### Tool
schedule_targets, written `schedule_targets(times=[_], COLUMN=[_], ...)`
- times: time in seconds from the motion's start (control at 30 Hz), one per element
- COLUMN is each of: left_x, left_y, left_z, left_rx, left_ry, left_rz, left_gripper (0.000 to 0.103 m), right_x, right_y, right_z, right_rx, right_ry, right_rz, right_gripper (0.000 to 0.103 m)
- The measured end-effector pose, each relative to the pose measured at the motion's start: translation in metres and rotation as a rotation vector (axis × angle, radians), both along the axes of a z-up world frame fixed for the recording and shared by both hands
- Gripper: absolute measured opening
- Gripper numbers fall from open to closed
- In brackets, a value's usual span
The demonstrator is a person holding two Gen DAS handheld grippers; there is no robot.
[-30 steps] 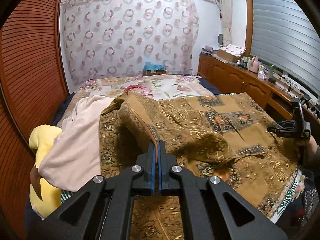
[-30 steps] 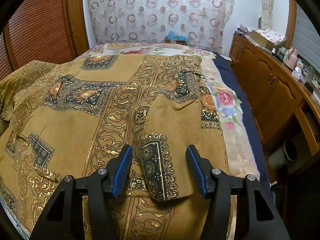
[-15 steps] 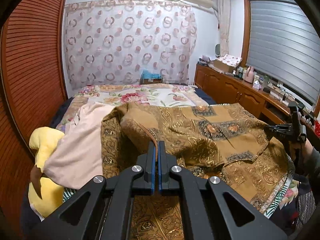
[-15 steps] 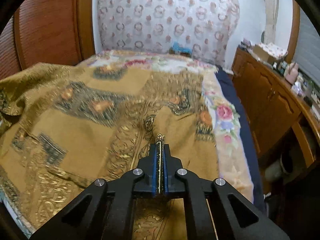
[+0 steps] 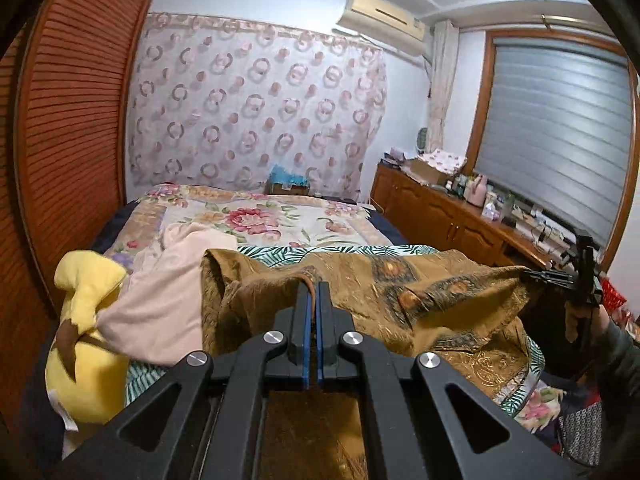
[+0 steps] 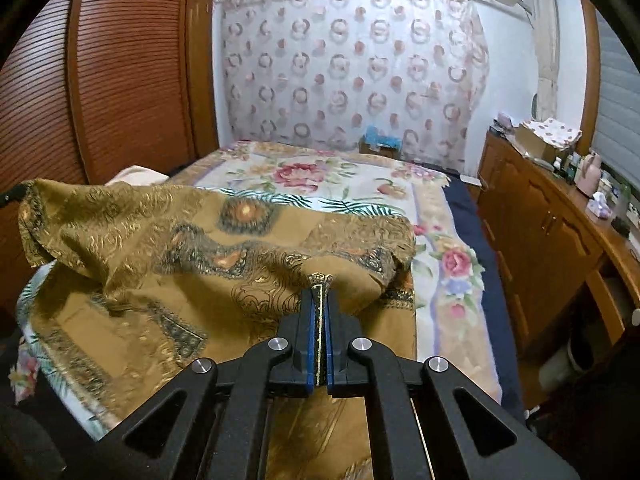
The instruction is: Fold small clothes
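Bed (image 6: 436,216) carries the shirt (image 6: 168,256), lifted at its near edge by left claw (image 5: 312,300) and right claw (image 6: 319,304), each clamped on fabric, so raise evenly and carry forward taut; only the left view shows the pink cloth (image 5: 160,292) beside it.

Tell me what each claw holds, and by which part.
Both hold the brown shirt: the left claw pinches a brown-edged fold, the right claw a patterned edge.
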State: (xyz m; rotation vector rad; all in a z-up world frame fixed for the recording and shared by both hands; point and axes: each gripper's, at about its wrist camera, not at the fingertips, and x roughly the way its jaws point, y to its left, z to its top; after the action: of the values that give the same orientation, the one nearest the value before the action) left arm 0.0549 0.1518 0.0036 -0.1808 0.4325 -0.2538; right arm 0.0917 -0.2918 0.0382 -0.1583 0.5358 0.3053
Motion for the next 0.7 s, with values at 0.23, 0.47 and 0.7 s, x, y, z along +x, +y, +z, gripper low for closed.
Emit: schedule_targets(times=[0.23,0.47,0.7], left_x=[-0.014,0.006,0.017], left_y=[0.014,0.014,-0.004], left_z=[-0.027,-0.078,-0.091], left_rx=[-0.024,-0.017,-0.025], left_ry=[0.046,0.172,0.216], left_rz=[0.033,0.062,0.035], left_gripper=[0.002,0.002,0.002], right_x=[-0.017,0.01,0.027], right_y=[-0.027,-0.029,-0.013], right_z=[-0.004,-0.041,-0.043], right_rx=[0.084,0.036,-0.058], right_ry=[0.009,0.106,0.117], right_rz=[-0.003,-0.049,-0.055], right_gripper=[0.003,0.003,0.003])
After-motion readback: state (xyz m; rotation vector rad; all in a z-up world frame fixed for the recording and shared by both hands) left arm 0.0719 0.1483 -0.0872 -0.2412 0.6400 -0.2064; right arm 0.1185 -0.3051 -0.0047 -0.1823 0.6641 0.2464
